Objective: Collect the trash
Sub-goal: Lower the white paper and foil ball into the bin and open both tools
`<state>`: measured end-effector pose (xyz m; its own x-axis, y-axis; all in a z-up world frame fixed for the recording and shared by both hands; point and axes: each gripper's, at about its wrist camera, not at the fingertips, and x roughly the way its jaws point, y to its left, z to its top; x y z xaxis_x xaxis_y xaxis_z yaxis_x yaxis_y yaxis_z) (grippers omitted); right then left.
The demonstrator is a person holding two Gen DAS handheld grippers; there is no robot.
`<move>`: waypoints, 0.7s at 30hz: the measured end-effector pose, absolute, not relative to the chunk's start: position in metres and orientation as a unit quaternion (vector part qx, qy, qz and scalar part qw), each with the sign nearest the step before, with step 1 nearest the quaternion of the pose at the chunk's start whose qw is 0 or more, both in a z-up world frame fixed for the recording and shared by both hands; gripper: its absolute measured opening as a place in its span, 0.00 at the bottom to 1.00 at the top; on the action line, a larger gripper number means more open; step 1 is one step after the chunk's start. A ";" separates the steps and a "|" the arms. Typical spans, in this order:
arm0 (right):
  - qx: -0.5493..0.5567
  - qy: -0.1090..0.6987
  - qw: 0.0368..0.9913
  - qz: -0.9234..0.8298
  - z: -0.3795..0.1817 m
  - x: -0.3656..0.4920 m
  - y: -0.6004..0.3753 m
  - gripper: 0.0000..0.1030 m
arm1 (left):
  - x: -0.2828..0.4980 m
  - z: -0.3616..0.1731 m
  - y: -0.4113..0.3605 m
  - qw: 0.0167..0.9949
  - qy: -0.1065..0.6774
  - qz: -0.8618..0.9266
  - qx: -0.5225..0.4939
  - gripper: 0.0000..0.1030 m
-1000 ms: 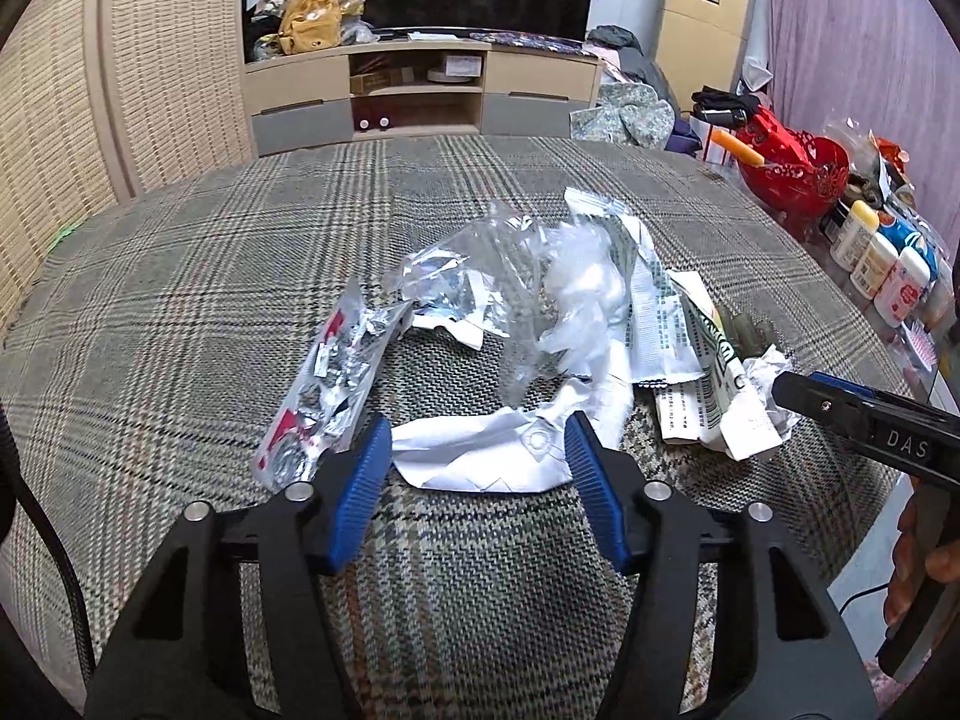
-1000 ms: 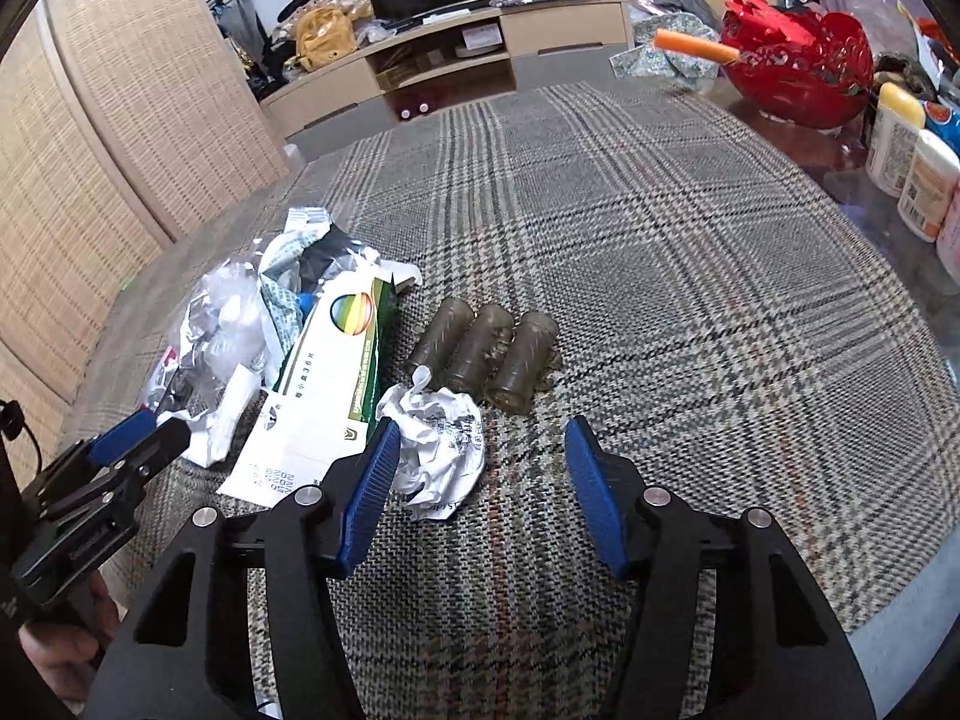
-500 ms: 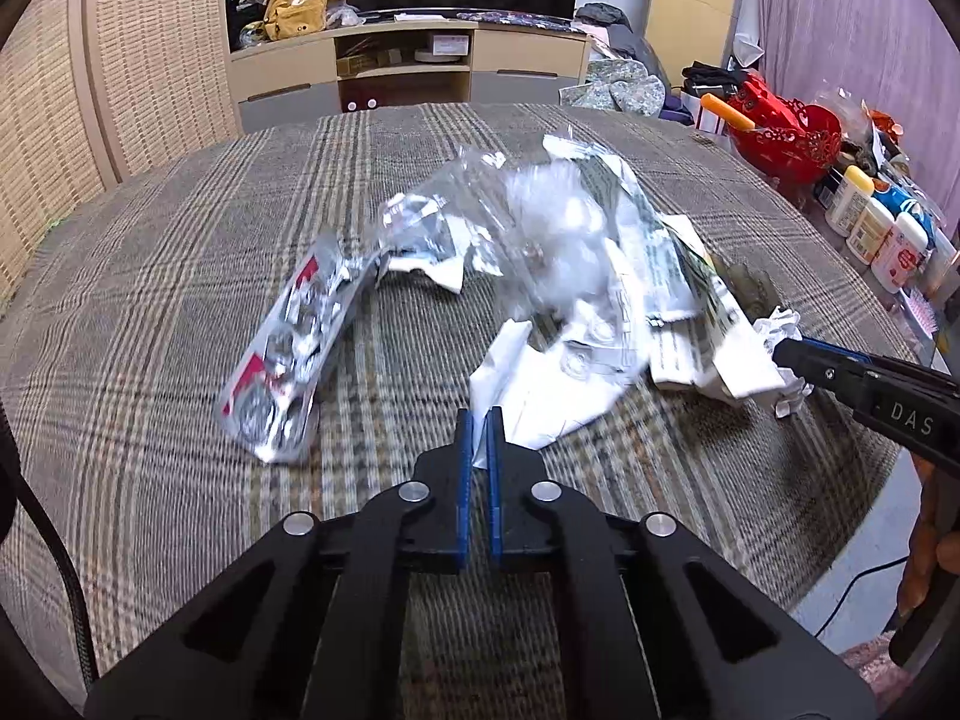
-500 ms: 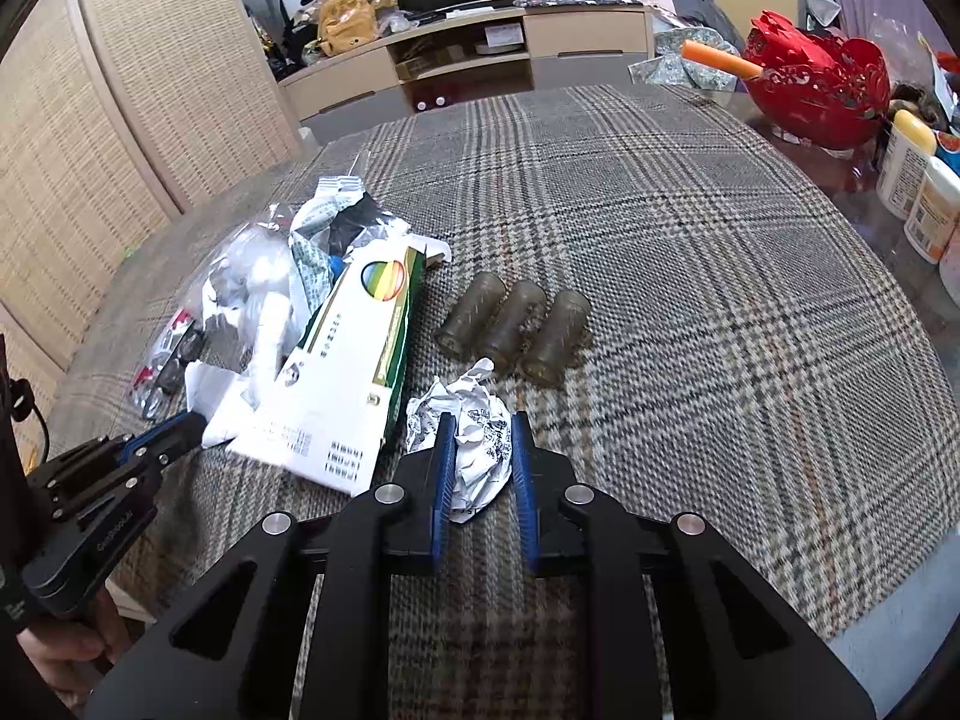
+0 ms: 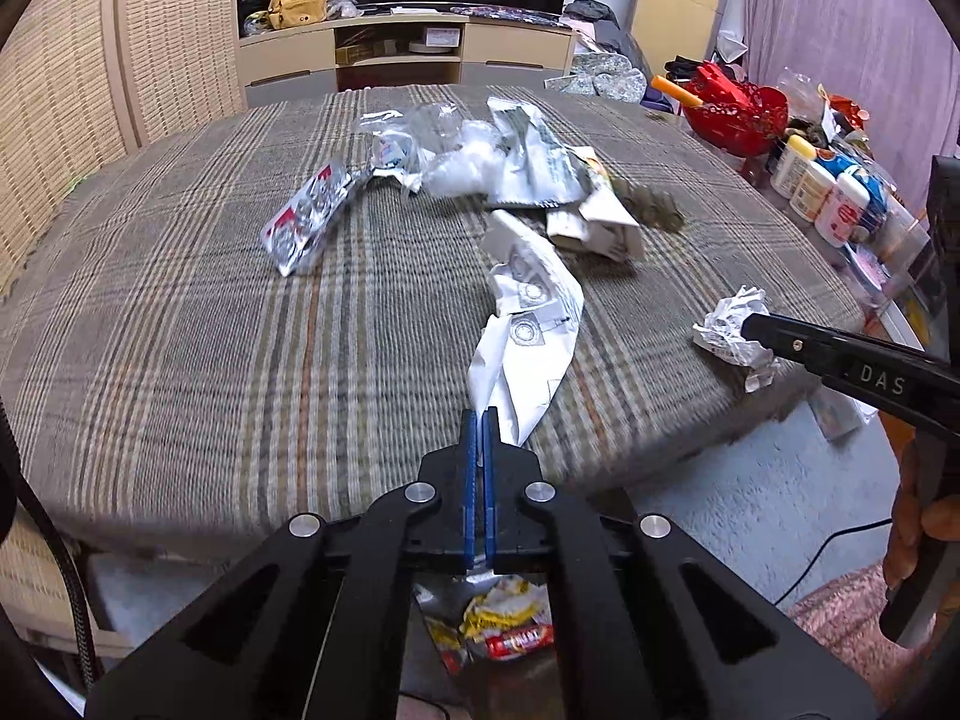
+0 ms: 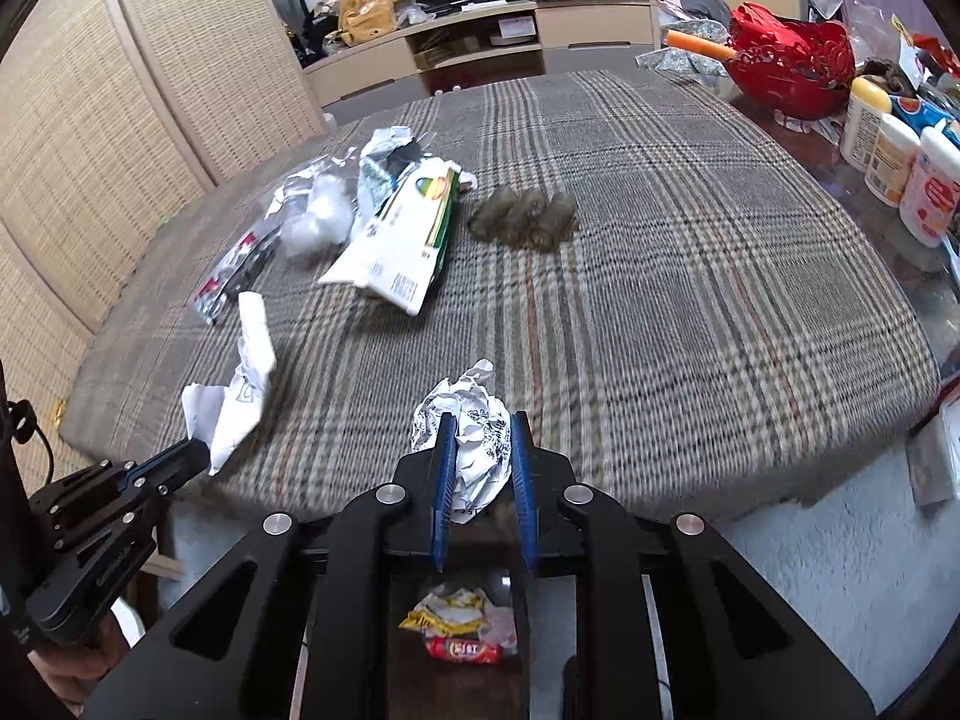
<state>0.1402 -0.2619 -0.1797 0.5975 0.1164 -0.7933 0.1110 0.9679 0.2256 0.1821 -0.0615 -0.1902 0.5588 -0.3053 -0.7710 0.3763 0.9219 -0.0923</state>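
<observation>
My left gripper (image 5: 480,420) is shut on the near corner of a long white plastic wrapper (image 5: 528,324), which trails back over the plaid table toward its front edge. It shows again as a black tool (image 6: 192,453) holding that white wrapper (image 6: 240,396) in the right wrist view. My right gripper (image 6: 480,426) is shut on a crumpled printed paper ball (image 6: 471,432), lifted near the table edge; this paper ball (image 5: 729,330) shows in the left wrist view too. More trash stays on the table: a silver and red foil packet (image 5: 303,216), clear plastic bags (image 5: 462,162) and a green and white box (image 6: 405,240).
Three brown cylinders (image 6: 525,219) lie mid-table. A red bowl (image 6: 792,69) and several white bottles (image 6: 888,150) stand at the right edge. Below the table edge, a dark bin holds wrappers (image 6: 462,627). A woven screen (image 5: 66,90) stands on the left, a TV cabinet (image 5: 408,54) behind.
Both grippers went from open to shut, the left on the white wrapper, the right on the paper ball. Both then pulled their trash back toward the table's near edge.
</observation>
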 end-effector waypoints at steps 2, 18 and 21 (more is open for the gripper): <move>0.129 0.447 0.885 0.009 -0.178 0.127 -0.259 0.19 | 0.164 -0.190 -0.057 0.882 0.429 -0.191 0.037 0.00; 0.107 0.488 0.865 0.041 -0.220 0.061 -0.225 0.19 | 0.081 -0.234 -0.050 0.859 0.477 -0.186 0.020 0.00; 0.100 0.503 0.857 0.042 -0.236 0.059 -0.221 0.19 | 0.074 -0.252 -0.051 0.850 0.492 -0.186 0.021 0.00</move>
